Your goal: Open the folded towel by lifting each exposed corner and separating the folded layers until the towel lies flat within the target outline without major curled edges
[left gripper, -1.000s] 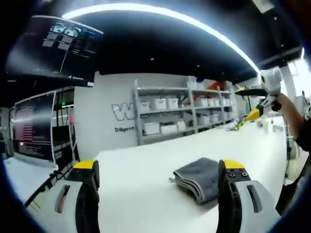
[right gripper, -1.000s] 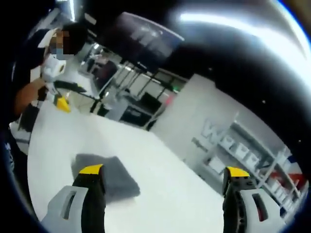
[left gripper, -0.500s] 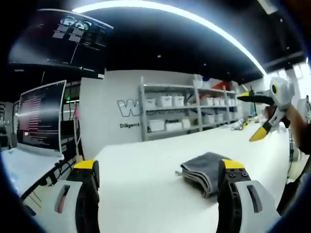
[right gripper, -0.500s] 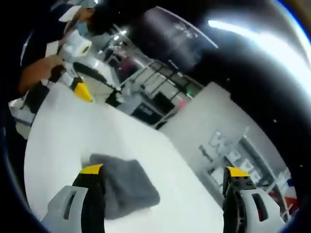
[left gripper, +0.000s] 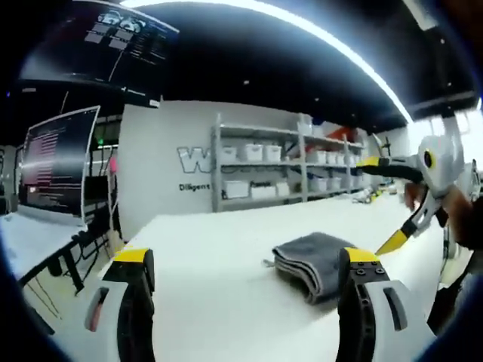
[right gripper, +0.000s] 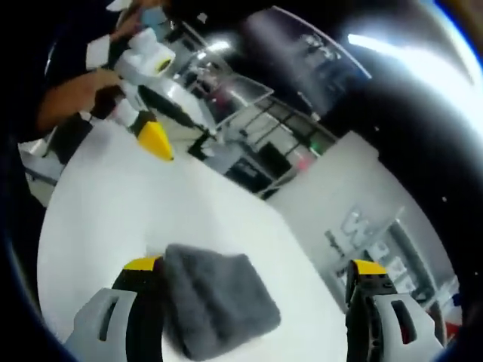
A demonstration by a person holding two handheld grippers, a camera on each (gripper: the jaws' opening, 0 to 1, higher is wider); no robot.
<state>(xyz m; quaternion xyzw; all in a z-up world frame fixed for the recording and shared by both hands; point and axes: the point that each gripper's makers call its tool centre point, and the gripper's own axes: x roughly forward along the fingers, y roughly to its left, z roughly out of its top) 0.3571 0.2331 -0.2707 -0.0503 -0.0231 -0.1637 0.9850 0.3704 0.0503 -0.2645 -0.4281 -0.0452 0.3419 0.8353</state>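
In the left gripper view the left gripper point(left gripper: 245, 264) stands nearest, its yellow-tipped jaws wide apart and holding nothing. Just past its right-hand jaw, the folded grey towel point(left gripper: 311, 259) lies on the white table point(left gripper: 211, 249), stacked layers facing the camera. No target outline can be made out on the table. Beyond the towel, the right gripper point(left gripper: 392, 204) hangs above the table, its yellow tips spread and empty.

In the right gripper view the right gripper point(right gripper: 253, 264) has its jaws wide as well; the towel point(right gripper: 219, 298) lies between them, close against the left-hand jaw. Farther off, the left gripper point(right gripper: 155, 139) hangs over the table edge, held in a person's hand point(right gripper: 113, 90). Shelving with white bins point(left gripper: 264, 170) lines the far wall.

The step in hand looks like the approach to a first corner. To do it well, bring one gripper low to the topmost layer's exposed corner, pinch only that layer, and lift up and away from the fold. The other gripper could pin the lower layers so the whole stack does not drag.
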